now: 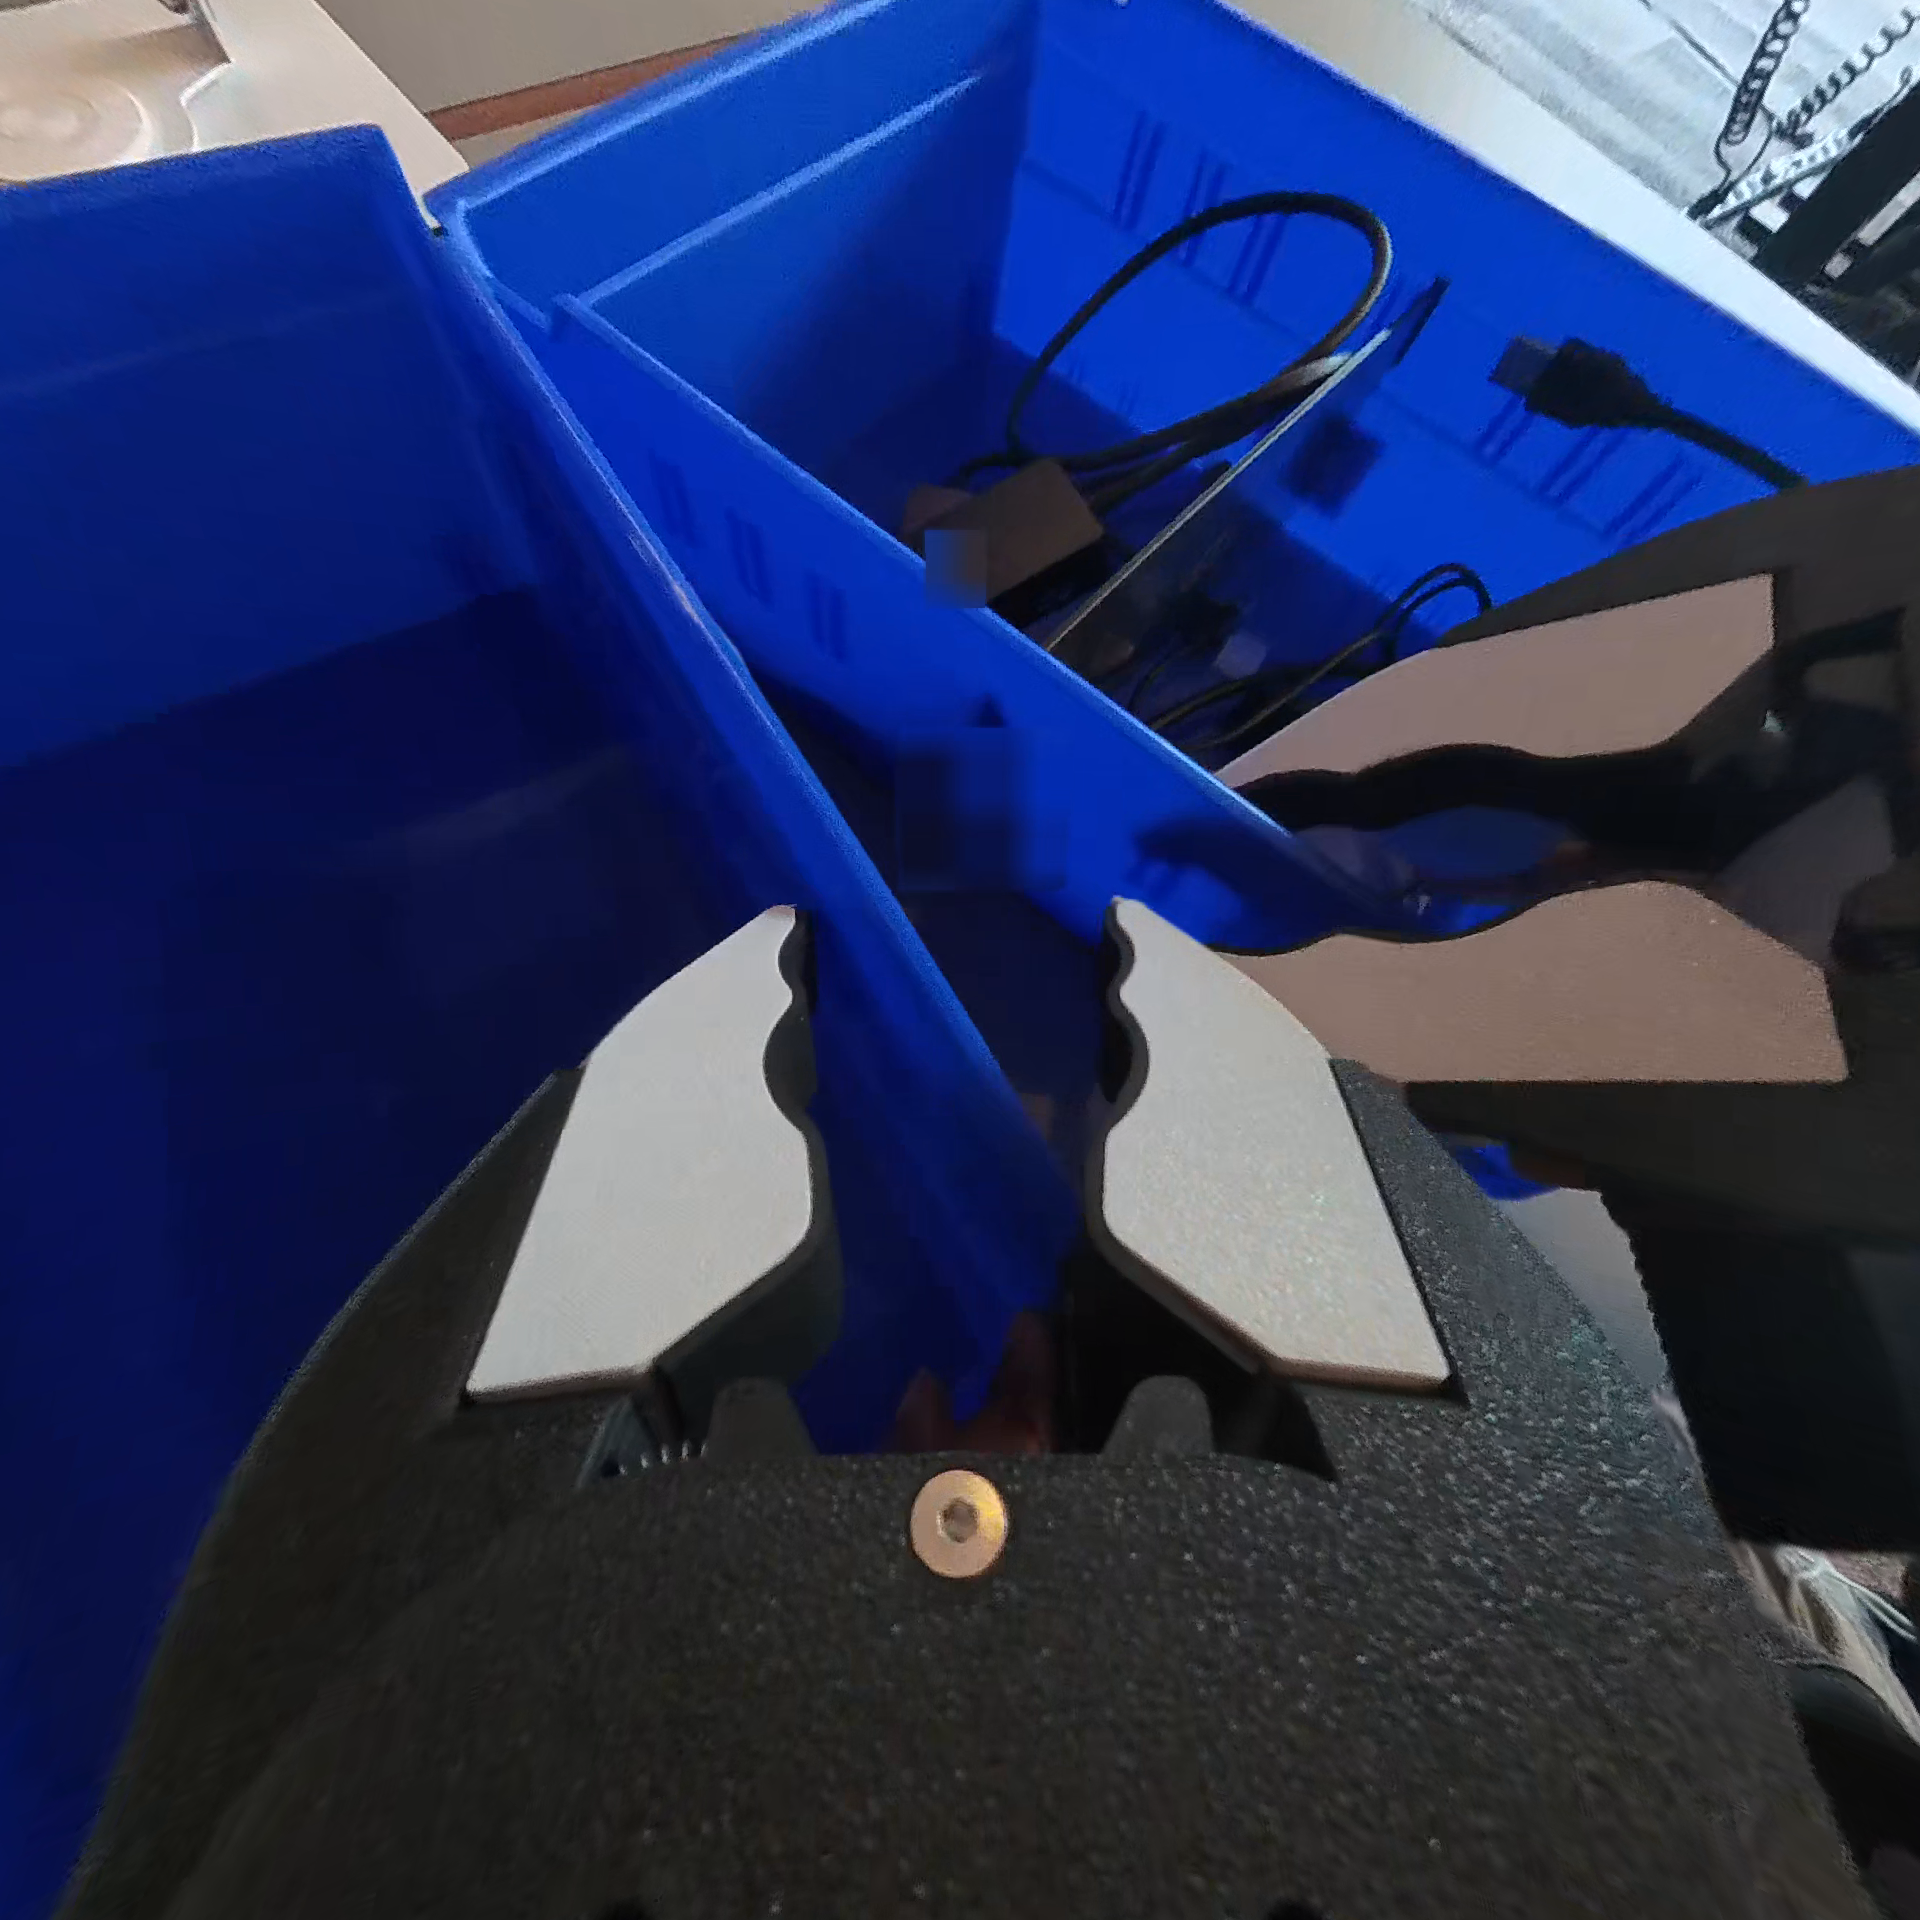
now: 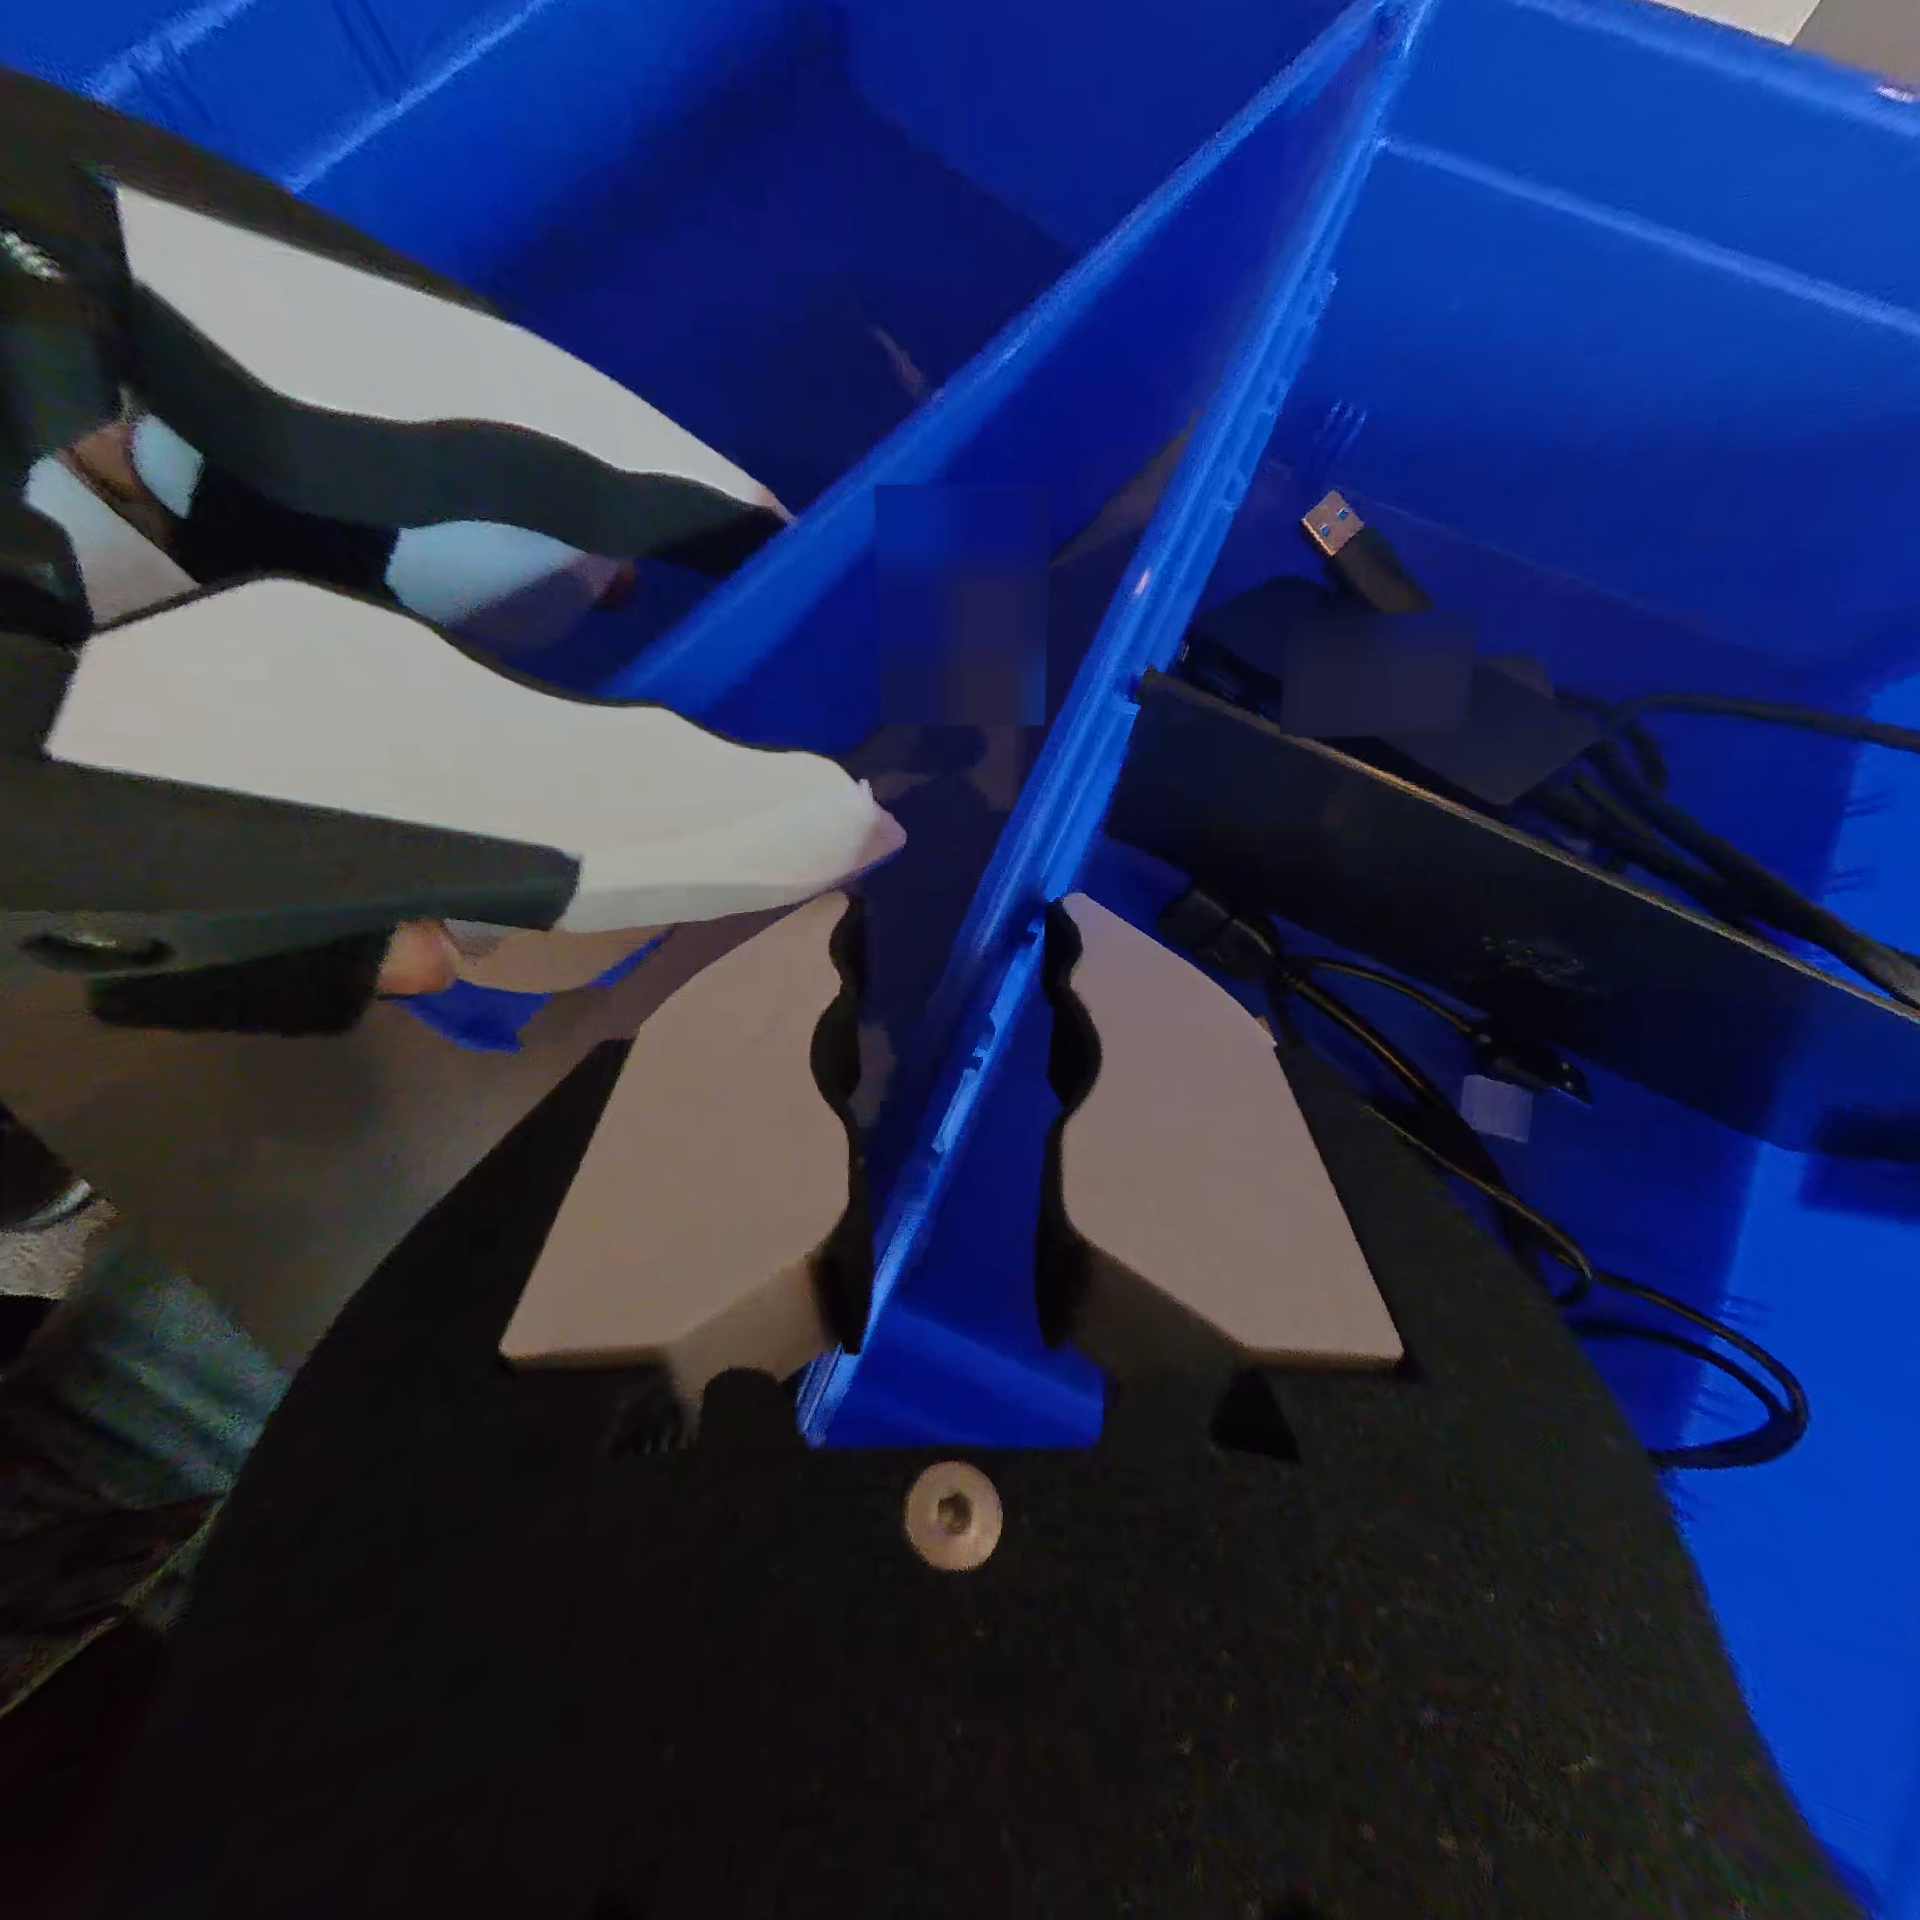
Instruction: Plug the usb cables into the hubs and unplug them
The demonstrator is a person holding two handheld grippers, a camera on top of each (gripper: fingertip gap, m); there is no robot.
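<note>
USB cables: we see black leads coiled in the right-hand blue bin; one loose plug points up near the far wall, plugged into nothing.
Hubs: we make out a dark boxy unit among the cables, partly under a blurred patch; we cannot tell its ports.
Divider: a dark flat panel stands tilted across that bin, with cables on both sides of it.
Left-hand bin: we find it deep and shadowed; contents cannot be told.
Left gripper: its fingers straddle the adjoining bin walls, parted, with a gap on the right side; we cannot tell whether it grips.
Right gripper: closed onto the right bin's near wall, both pads touching it.
Obstruction: bin walls stand between both grippers and the cables.
Surroundings: pale tabletop beyond the bins.
</note>
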